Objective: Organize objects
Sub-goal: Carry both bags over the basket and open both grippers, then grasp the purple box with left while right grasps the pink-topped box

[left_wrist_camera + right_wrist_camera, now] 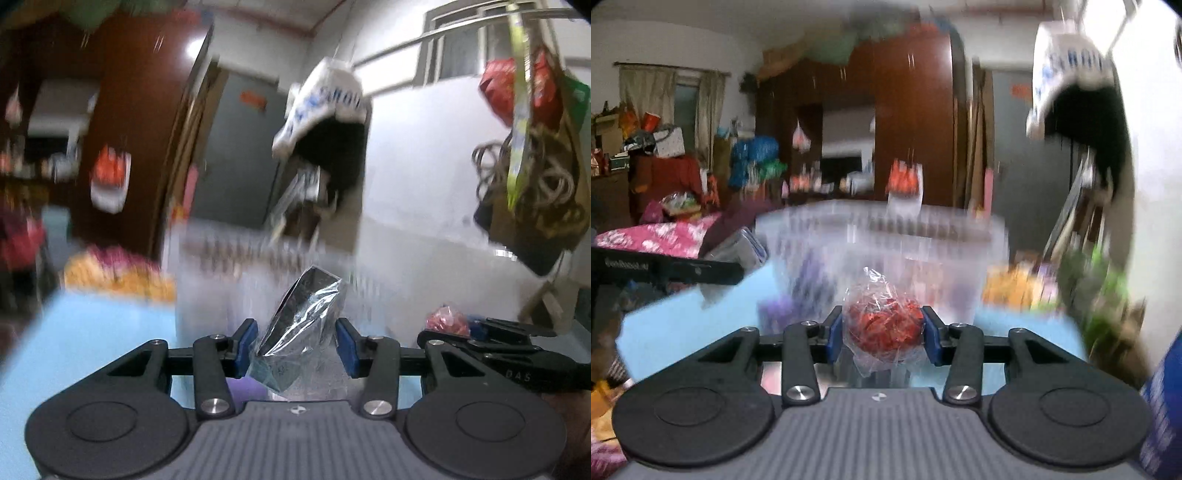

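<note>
My left gripper (297, 343) is shut on a dark object wrapped in crinkled clear plastic (303, 321), held up above the light blue table (85, 347). In the right wrist view, my right gripper (882, 330) is shut on a clear bag of red pieces (882, 325). That same red bag (447, 320) and the right gripper's black fingers (491, 339) show at the right edge of the left wrist view. A clear plastic bin (886, 251) stands blurred on the table just beyond both grippers.
Yellow and pink packets (118, 273) lie on the table at the left; orange and green packets (1027, 288) lie right of the bin. Bags hang on the white wall (532, 158). A brown wardrobe (905, 122) and a cluttered bed (665, 236) fill the background.
</note>
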Tool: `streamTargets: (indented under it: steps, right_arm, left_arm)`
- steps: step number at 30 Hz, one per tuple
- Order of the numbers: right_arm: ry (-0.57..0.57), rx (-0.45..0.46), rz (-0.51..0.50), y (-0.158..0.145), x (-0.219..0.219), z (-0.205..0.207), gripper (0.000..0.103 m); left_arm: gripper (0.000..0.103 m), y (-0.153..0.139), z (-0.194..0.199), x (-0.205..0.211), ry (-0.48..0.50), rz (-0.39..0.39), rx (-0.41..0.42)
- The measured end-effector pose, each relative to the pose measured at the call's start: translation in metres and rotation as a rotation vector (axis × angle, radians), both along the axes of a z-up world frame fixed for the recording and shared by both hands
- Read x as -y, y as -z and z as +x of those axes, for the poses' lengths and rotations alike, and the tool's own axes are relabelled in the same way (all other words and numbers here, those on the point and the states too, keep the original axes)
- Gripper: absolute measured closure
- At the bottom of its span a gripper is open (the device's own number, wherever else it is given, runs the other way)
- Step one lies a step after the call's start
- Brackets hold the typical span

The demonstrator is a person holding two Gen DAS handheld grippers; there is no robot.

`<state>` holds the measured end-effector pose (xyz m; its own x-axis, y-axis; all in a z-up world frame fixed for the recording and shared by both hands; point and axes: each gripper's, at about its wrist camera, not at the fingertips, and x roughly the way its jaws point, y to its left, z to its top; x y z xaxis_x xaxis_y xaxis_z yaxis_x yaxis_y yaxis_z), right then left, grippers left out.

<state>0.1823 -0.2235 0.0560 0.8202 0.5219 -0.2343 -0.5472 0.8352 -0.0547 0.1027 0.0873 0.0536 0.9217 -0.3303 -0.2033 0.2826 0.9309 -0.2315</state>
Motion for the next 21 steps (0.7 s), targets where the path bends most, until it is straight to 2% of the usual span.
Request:
streamTargets:
  steps: [2, 4, 6, 8, 11, 12, 13, 14, 16, 17, 18, 21]
  right_arm:
    - [0.003, 0.072, 0.018, -0.028, -0.007, 0.009, 0.056]
    - [-0.002, 0.104, 0.033, -0.050, -0.015, 0.026, 0.056]
    - [0.037, 0.112, -0.004, -0.065, -0.029, 0.051, 0.056]
    - [0.052, 0.104, -0.017, -0.071, -0.039, 0.075, 0.056]
    - [0.061, 0.063, -0.043, -0.065, -0.048, 0.103, 0.054]
    - [0.082, 0.071, -0.050, -0.062, -0.051, 0.108, 0.048]
    - [0.095, 0.080, -0.066, -0.059, -0.053, 0.108, 0.025]
    - [0.114, 0.091, -0.085, -0.055, -0.052, 0.106, 0.006]
    - [0.152, 0.132, -0.080, -0.052, -0.046, 0.097, 0.003]
    - [0.135, 0.119, -0.070, -0.052, -0.041, 0.091, 0.003]
    - [0.110, 0.103, -0.062, -0.053, -0.037, 0.087, 0.002]
    - [0.110, 0.098, -0.061, -0.057, -0.028, 0.075, 0.000]
  left_arm:
    - [0.053, -0.033, 0.015, 0.001, -0.011, 0.000, 0.029]
    - [0.053, -0.060, 0.037, 0.005, -0.049, 0.003, 0.046]
    - [0.053, -0.077, 0.064, 0.013, -0.080, 0.027, 0.043]
    - [0.052, -0.083, 0.093, 0.023, -0.108, 0.070, -0.007]
    - [0.049, -0.073, 0.125, 0.032, -0.131, 0.108, -0.074]
    - [0.043, -0.069, 0.131, 0.035, -0.135, 0.127, -0.089]
    - [0.036, -0.063, 0.136, 0.037, -0.136, 0.138, -0.102]
    - [0.033, -0.057, 0.137, 0.039, -0.136, 0.145, -0.104]
    - [0.030, -0.052, 0.128, 0.039, -0.136, 0.173, -0.069]
    - [0.027, -0.052, 0.121, 0.039, -0.142, 0.176, -0.045]
    - [0.021, -0.053, 0.117, 0.037, -0.138, 0.161, -0.038]
    - [0.020, -0.056, 0.094, 0.033, -0.112, 0.119, -0.023]
